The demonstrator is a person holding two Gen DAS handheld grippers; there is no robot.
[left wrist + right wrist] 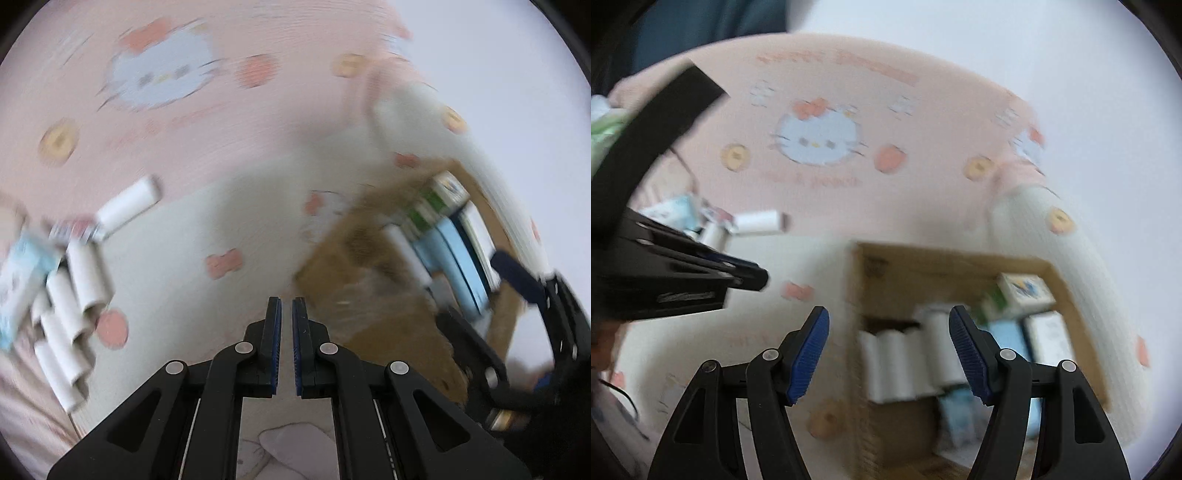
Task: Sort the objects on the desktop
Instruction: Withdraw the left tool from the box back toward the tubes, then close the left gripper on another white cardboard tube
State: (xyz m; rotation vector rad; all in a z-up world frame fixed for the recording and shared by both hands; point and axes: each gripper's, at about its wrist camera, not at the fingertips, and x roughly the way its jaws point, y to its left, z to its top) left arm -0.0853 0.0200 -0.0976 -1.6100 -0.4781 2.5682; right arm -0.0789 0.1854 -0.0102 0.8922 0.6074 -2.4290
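Each camera rides behind its own claw, looking steeply down and close at the cartoon-cat cloth [162,74]. Both views share the cardboard box [945,266]: the left looks from the box's left, the right from straight before it.

Pink-and-cream cartoon-cat cloth [923,122], brown cardboard box [945,262], white tubes [74,295].

No text readable anywhere, both views too blurred. Pink cloth [923,122] has a line of red lettering along its top edge, upper middle of right wrist view, plus a smaller line under the cat face [816,138], both just smears. Small box [1025,291] in the cardboard box [857,280], mid right, shows a blue print, unreadable.
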